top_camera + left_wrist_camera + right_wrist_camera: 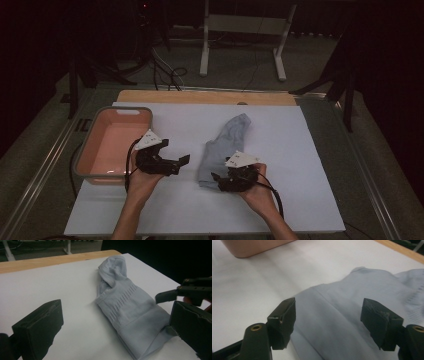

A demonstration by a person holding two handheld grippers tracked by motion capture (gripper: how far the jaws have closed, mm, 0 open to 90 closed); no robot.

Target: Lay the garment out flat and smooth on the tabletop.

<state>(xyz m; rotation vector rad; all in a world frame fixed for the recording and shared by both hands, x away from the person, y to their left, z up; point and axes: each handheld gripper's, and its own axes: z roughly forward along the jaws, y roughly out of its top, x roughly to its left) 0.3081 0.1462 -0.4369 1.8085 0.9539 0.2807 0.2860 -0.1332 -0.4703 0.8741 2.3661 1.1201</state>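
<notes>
A: Where is the sock [222,147]?

B: It lies flat on the white sheet [305,150] that covers the table, near the middle. It is pale blue-grey. One end points up toward the wooden edge [205,96] at the far side. The other end is down near the person's right hand [260,192].

A: What is the right gripper [216,179] doing?

B: It sits right at the near end of the sock. Its jaws stand wide apart. In the right gripper view the sock [352,312] lies between and below the jaws, but they do not pinch it. It holds nothing.

A: And the left gripper [185,161]?

B: It is over the white sheet, just left of the sock, between the sock and the pink tub [84,155]. Its jaws are wide apart too, with nothing in them. In the left gripper view the sock [130,312] lies ahead on the sheet.

A: Where is the tub?

B: At the left side of the table, well apart from the sock.
</notes>
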